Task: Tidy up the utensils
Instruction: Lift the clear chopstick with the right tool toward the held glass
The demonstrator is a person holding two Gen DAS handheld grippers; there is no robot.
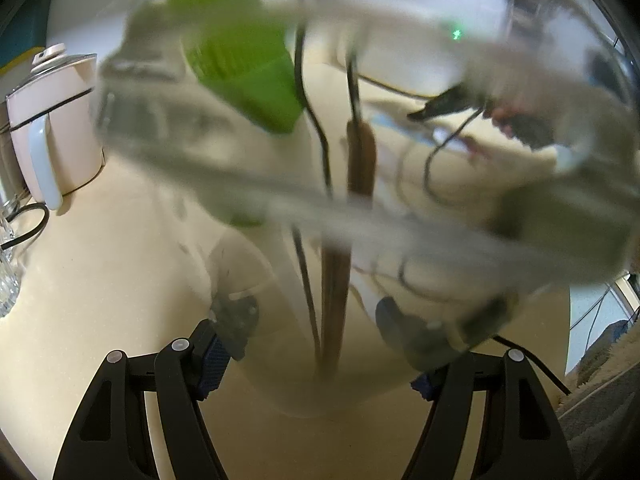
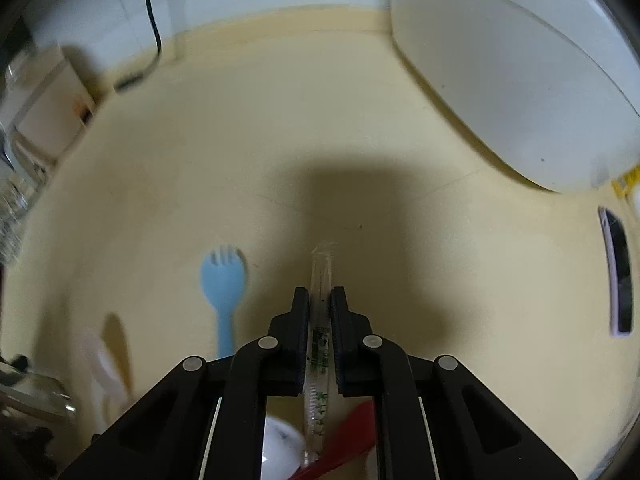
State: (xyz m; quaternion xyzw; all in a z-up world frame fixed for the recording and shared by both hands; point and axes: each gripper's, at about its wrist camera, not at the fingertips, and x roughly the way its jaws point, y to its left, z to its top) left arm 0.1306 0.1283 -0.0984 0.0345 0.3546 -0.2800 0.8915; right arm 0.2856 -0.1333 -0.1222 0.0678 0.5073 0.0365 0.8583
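My left gripper (image 1: 320, 360) is shut on a clear glass jar (image 1: 360, 208) that fills the left wrist view. The jar holds a green spatula (image 1: 240, 60), a brown wooden handle (image 1: 360, 152) and thin dark wire utensils. My right gripper (image 2: 320, 304) is shut on a pair of chopsticks in a clear plastic wrapper (image 2: 320, 344) with green print. A light blue spork (image 2: 223, 284) lies on the cream counter (image 2: 280, 128) just left of the right gripper. A white spoon (image 2: 100, 364) lies blurred at the lower left. A red utensil (image 2: 344, 440) shows beneath the right gripper.
A white kettle (image 1: 52, 128) stands at the left in the left wrist view, with cut glass (image 1: 8, 280) beside it. A large white oval appliance (image 2: 512, 80) stands at the back right. A phone (image 2: 618, 272) lies at the right. A black cable (image 2: 150, 20) hangs down the back wall.
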